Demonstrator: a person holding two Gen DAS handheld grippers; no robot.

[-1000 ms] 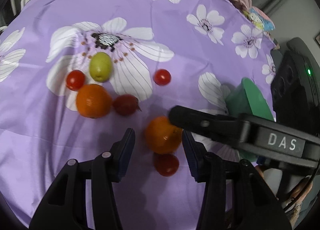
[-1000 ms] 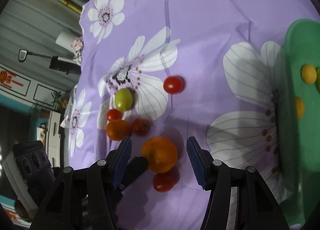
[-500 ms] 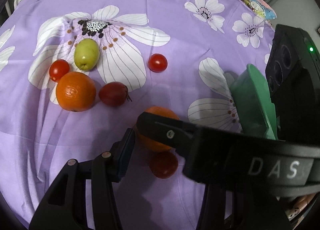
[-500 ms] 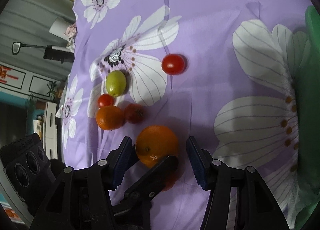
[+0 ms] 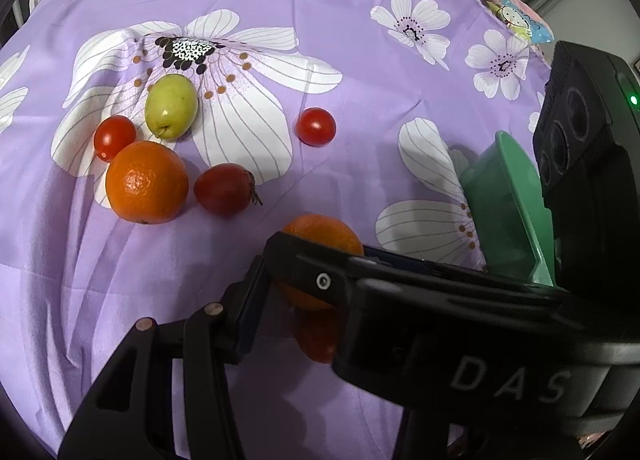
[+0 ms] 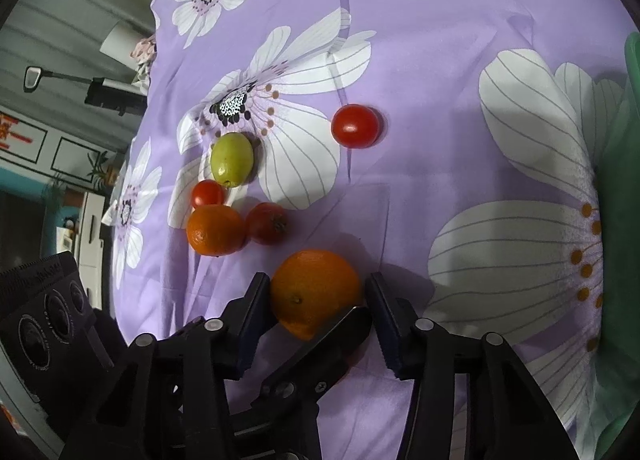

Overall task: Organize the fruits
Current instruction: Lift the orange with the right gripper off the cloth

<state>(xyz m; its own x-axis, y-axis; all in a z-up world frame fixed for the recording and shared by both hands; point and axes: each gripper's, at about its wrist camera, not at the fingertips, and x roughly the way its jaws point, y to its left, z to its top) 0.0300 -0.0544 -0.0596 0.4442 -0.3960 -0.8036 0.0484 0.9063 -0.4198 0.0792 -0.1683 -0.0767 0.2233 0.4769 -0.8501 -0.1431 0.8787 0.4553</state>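
A near orange (image 6: 316,292) lies on the purple flowered cloth between the pads of my right gripper (image 6: 316,312), which is open and close around it. The same orange (image 5: 324,236) shows in the left wrist view, partly hidden by the right gripper's finger (image 5: 320,272). A red tomato (image 5: 320,340) lies just below it. My left gripper (image 5: 316,324) is open around that spot; its right finger is hidden. A second orange (image 5: 147,182), a dark red fruit (image 5: 224,189), a green fruit (image 5: 171,105) and two small tomatoes (image 5: 115,137) (image 5: 315,126) lie farther out.
A green plate (image 5: 508,196) stands at the right on the cloth; its rim also shows at the right edge of the right wrist view (image 6: 632,60). The right gripper's black camera body (image 5: 584,164) looms above the plate. The cloth (image 5: 360,40) is wrinkled.
The right gripper has moved in across the left gripper's view and its fingers now bracket the near orange. Both views have drawn closer to the fruits.
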